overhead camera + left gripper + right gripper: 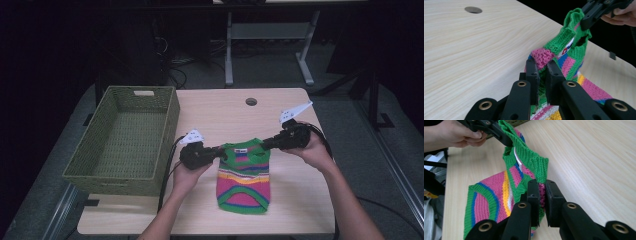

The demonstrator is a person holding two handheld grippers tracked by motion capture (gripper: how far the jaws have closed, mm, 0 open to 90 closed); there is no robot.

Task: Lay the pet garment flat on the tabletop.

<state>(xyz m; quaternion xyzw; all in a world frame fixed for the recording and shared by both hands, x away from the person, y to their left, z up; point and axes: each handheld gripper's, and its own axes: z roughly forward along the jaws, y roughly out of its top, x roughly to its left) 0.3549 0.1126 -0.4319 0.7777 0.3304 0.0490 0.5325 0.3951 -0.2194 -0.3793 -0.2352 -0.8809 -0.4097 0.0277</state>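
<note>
High view: left gripper (pixel 220 152) and right gripper (pixel 266 143) each clenched on a shoulder of the striped knitted sweater (pixel 243 182), beside green basket (pixel 125 142)

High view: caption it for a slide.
Two hand-held tongs, left and right, pinch a striped knit sweater by its shoulders beside a green woven basket.

Basket (pixel 125 145) on table (pixel 300 200) left; sweater (pixel 244 177) right of it, near front edge.
</note>
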